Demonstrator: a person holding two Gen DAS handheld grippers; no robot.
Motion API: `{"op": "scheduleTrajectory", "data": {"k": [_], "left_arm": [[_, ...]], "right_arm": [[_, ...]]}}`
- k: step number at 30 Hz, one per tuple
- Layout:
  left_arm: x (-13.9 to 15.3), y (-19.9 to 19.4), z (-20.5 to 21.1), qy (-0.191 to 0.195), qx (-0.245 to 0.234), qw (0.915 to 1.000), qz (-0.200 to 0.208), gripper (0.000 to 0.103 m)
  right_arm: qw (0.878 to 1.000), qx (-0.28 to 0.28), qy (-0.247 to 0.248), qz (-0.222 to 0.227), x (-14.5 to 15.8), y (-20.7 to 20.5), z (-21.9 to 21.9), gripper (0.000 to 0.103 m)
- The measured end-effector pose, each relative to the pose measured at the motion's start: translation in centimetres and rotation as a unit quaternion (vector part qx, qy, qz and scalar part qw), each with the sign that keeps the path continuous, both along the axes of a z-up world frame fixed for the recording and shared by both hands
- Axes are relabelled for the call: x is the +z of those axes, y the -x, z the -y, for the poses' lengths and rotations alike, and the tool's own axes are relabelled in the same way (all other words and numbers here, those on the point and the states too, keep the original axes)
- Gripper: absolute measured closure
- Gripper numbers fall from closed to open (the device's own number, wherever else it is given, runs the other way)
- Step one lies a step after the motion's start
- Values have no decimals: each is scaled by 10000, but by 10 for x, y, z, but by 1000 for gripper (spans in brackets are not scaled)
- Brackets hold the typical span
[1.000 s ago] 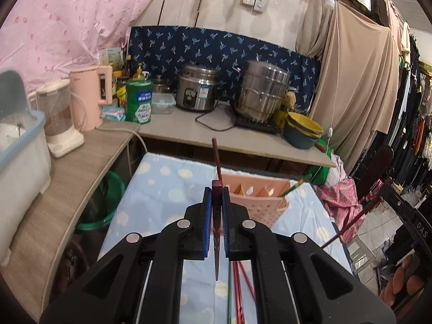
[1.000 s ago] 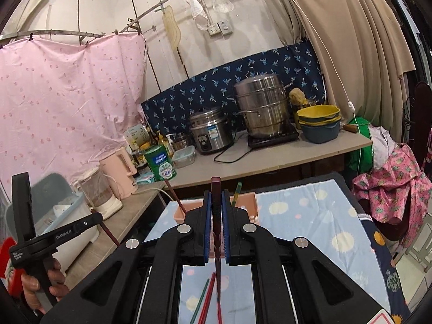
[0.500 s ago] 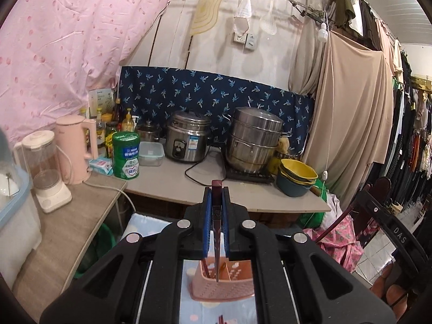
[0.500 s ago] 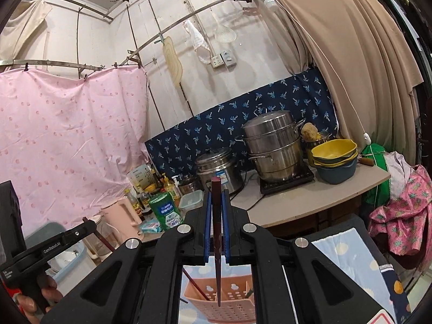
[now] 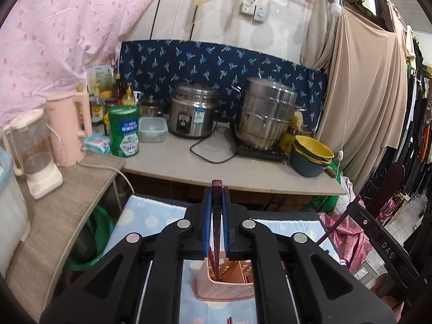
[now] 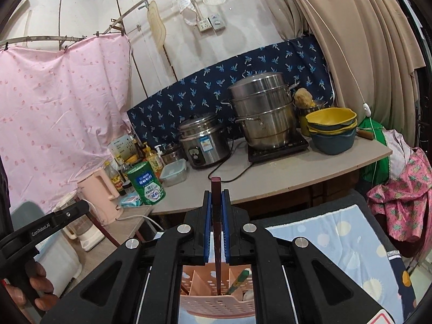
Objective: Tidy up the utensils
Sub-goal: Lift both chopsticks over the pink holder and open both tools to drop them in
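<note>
A pink perforated utensil basket (image 5: 224, 286) stands on the dotted blue cloth (image 5: 143, 221); it also shows in the right wrist view (image 6: 216, 302). My left gripper (image 5: 216, 216) is shut on a dark red chopstick (image 5: 216, 245) held upright, its tip down in the basket. My right gripper (image 6: 216, 216) is shut on another dark red chopstick (image 6: 216, 243), tip down in a basket compartment next to a green chopstick (image 6: 239, 280). More chopstick ends (image 5: 229, 320) lie on the cloth.
A grey counter (image 5: 189, 167) behind the table bears a rice cooker (image 5: 193, 117), a steel steamer pot (image 5: 266, 113), stacked bowls (image 5: 311, 156), a green can (image 5: 124, 131) and a pink kettle (image 5: 70, 128). A blender (image 5: 35, 156) stands at left. A chair (image 5: 383, 197) is at right.
Both grippers tipped from looking down at the cloth to looking level, turning their chopsticks upright, then lowered so both tips now sit down in the pink basket.
</note>
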State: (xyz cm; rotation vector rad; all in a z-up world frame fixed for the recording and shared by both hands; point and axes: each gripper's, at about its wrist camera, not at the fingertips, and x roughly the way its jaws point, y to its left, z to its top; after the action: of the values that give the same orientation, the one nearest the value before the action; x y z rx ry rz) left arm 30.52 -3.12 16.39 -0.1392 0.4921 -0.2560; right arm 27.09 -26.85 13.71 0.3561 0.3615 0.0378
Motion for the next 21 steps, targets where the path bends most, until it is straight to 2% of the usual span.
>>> {"op": "scheduleTrajectory", "data": {"k": [9,13,15,18,21], "left_arm": [[-12,-4,1,11,-44,9998,-211,96],[-16,0,1,-8,-18,9997,-228,95],[-17,3,1,-33,-22,9997,-240,90],[-17,8,1,-44,-14,9997,-232,79],[-16,16,1,-86,-30,9997,-218,76]], "right_arm": [[9996,50,-114,-244,-21,-8,0,95],[9997,-25,-85,-232,-21,-4,-1,78],[9997,-51,-110,-203,-20,-1,1,71],[9997,-53,-156,-183,-20,6,3,71],[9997,-46,-165,-177,-19,15,4,71]]}}
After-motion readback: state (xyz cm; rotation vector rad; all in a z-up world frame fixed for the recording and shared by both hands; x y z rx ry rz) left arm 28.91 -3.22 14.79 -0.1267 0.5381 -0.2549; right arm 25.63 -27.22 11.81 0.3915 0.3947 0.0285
